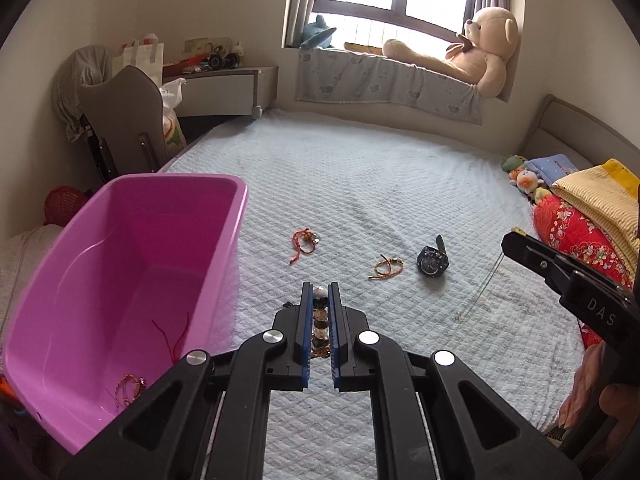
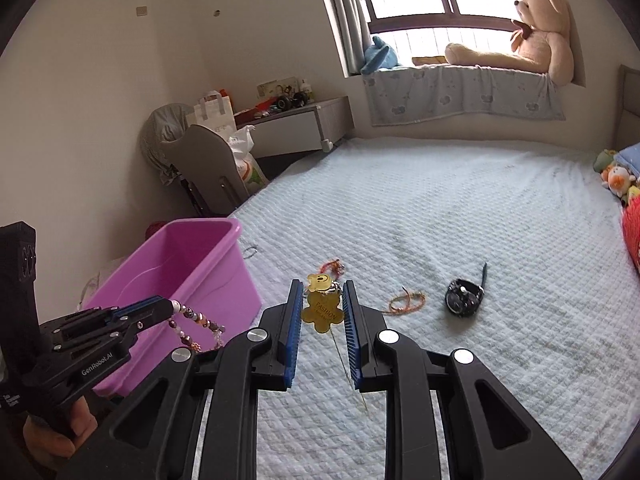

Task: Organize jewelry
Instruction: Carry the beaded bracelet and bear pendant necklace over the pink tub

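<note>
Jaws pinch gold bear tag (image 2: 321, 307) reading "FASHION".

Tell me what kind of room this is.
Most likely a bedroom, perhaps a child's: jewelry lies on a quilted bed, a big teddy bear sits on the window seat, and small plush toys sit beside folded blankets.

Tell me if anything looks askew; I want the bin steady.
The pink bin sits tilted at the bed's edge. Otherwise only loose pieces: a watch and two cord bracelets lie scattered on the bed.
</note>
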Demonstrator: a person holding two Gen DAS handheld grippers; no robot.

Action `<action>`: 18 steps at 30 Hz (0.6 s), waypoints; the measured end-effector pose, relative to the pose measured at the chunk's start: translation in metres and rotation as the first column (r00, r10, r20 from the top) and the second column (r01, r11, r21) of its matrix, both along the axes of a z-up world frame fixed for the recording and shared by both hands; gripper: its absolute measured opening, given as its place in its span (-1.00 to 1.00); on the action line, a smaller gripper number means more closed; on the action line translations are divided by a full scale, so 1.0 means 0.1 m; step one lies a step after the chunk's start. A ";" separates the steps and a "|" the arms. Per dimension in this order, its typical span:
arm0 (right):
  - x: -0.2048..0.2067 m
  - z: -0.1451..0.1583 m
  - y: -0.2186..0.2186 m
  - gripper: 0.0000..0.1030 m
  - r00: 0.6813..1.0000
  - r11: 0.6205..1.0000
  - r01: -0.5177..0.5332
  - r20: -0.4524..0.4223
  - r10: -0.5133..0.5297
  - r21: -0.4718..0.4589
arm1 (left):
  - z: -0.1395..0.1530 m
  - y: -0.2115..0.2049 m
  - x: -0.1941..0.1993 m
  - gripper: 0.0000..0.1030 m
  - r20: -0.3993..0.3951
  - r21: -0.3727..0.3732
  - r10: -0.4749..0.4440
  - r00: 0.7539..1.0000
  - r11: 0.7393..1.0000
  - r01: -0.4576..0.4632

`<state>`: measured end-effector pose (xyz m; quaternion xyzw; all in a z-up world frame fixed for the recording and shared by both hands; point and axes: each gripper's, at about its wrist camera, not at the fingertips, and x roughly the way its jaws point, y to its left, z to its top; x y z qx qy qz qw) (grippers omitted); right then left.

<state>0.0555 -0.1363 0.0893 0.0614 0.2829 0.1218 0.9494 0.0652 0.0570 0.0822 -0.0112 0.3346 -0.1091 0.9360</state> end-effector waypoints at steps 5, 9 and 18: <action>0.08 0.35 0.34 -0.62 0.997 0.998 -0.069 0.042 0.069 0.004 | 0.17 0.23 -0.02 -0.85 0.007 -0.017 0.034 0.999 0.999 -0.034; 0.14 0.65 0.68 -0.62 0.990 0.992 -0.125 0.072 0.125 -0.006 | 0.34 0.44 -0.02 -0.85 0.016 -0.026 0.043 0.999 0.999 -0.042; 0.26 1.02 1.43 -0.62 0.961 0.963 -0.265 0.097 0.259 0.050 | 0.61 1.02 0.07 -0.85 0.011 -0.047 0.087 0.996 0.995 -0.086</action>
